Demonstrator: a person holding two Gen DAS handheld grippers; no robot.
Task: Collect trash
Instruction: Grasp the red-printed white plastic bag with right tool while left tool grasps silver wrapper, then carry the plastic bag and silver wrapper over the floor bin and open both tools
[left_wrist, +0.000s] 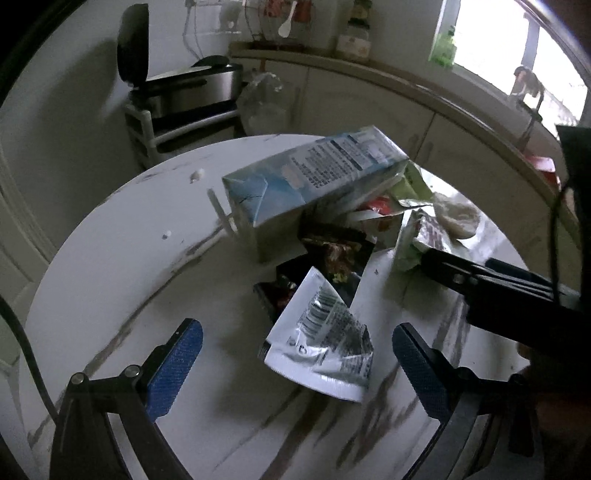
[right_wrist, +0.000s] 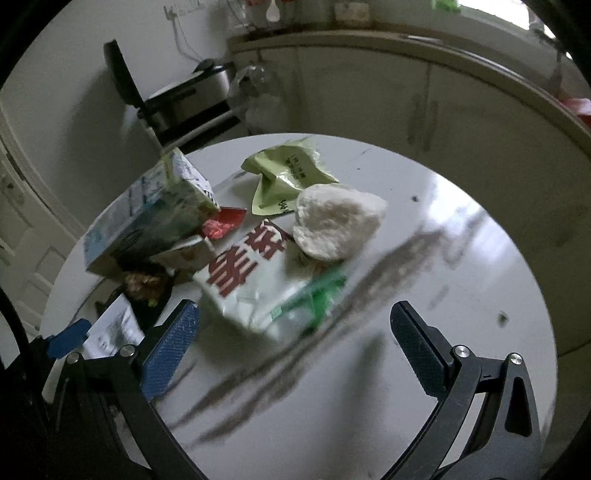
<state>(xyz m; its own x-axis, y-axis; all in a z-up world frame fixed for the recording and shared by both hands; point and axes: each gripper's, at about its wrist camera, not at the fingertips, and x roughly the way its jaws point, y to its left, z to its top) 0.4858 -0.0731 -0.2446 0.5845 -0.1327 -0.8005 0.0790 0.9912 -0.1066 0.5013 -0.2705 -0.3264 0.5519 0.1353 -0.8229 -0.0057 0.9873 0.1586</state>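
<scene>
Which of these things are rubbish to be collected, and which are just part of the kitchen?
Rubbish on the round table:
milk carton
silver wrapper
dark snack packet
green wrapper
white bag with red characters
crumpled white wad

Just kitchen:
steel cooker
cabinets
window

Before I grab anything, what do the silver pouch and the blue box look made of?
The crinkled silver barcode pouch looks like thin foil-laminate film: shiny, creased, folded corners. The pale blue printed carton looks like coated paperboard: sharp folded edges, gable seam, flat printed faces, slight sheen. Both probably light and empty, though I can't confirm.
</scene>
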